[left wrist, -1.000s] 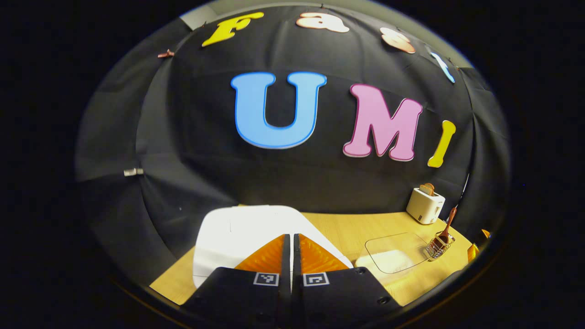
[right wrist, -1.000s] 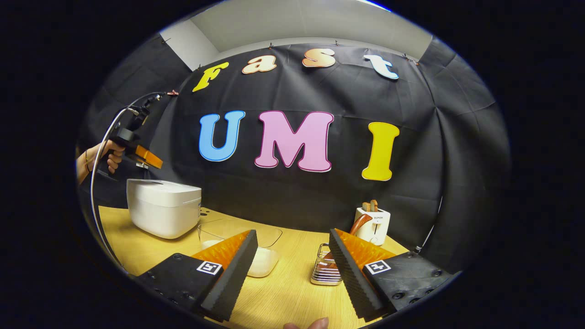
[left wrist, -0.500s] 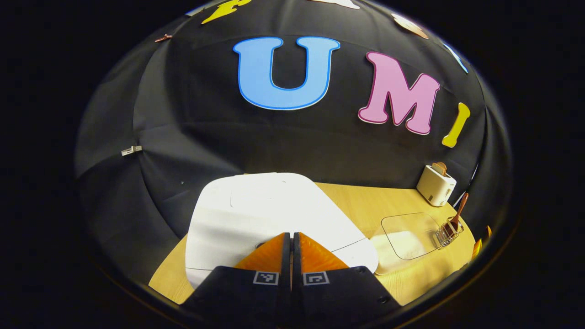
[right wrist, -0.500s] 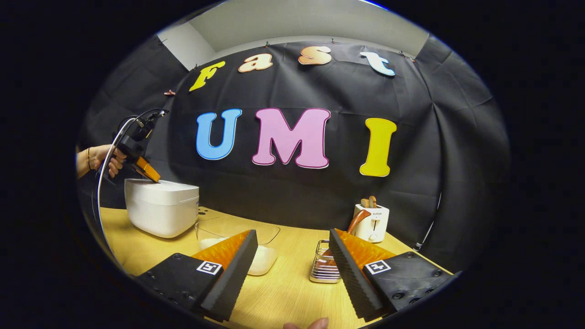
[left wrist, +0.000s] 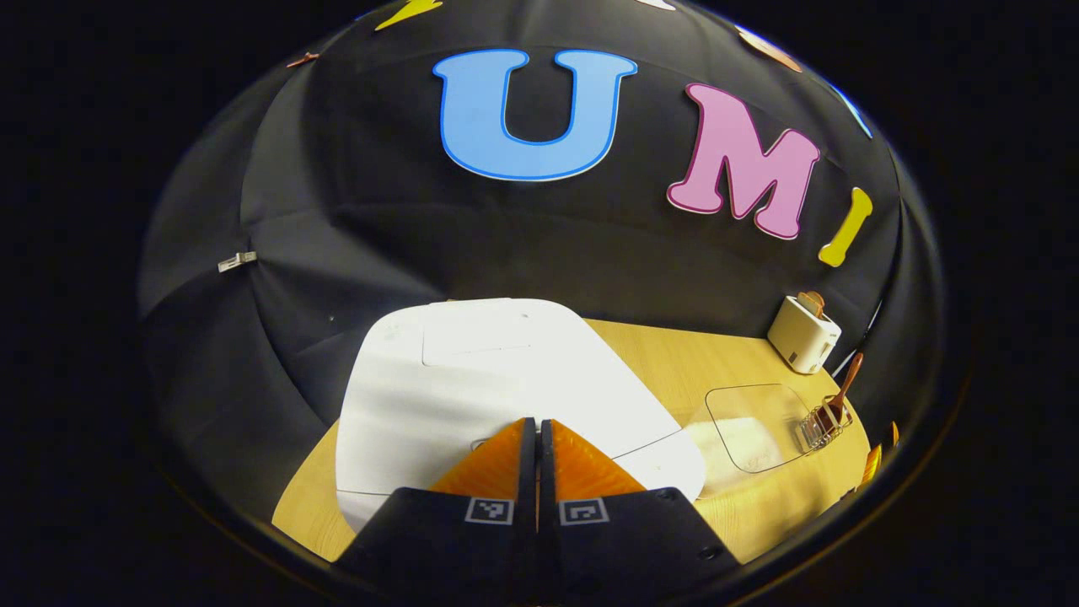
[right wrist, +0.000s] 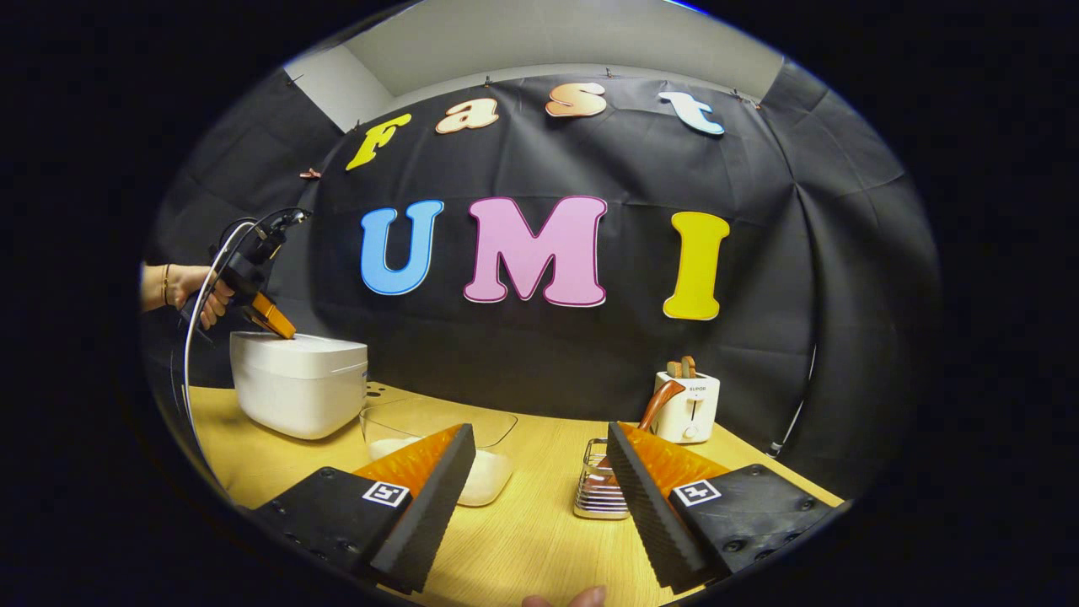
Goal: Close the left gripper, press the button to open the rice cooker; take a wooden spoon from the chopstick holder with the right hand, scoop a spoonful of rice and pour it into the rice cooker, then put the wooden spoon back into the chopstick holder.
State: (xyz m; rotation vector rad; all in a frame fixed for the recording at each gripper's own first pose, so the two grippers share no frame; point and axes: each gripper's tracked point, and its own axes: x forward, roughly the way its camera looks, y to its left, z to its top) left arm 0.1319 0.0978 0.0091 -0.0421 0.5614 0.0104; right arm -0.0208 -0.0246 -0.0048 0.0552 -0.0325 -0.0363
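The white rice cooker (left wrist: pixel 489 388) stands on the wooden table with its lid down. My left gripper (left wrist: pixel 537 421) is shut with nothing between its fingers, and its tips rest on the front of the lid. In the right gripper view the cooker (right wrist: pixel 299 384) stands at the left, with the left gripper (right wrist: pixel 282 327) tilted down onto its top. My right gripper (right wrist: pixel 539 430) hangs open above the table. Behind its right finger the wire chopstick holder (right wrist: pixel 597 493) carries the wooden spoon (right wrist: pixel 666 400). A clear dish of rice (right wrist: pixel 485 472) sits beyond its left finger.
A white toaster (right wrist: pixel 687 409) with bread in it stands at the back right against the black cloth. In the left gripper view the glass dish (left wrist: pixel 746 417), chopstick holder (left wrist: pixel 822 421) and toaster (left wrist: pixel 805 333) line up to the right of the cooker. A hand (right wrist: pixel 190 287) holds the left gripper.
My left gripper came down from above the cooker and tipped onto the lid's front. The right gripper stayed almost still and open.
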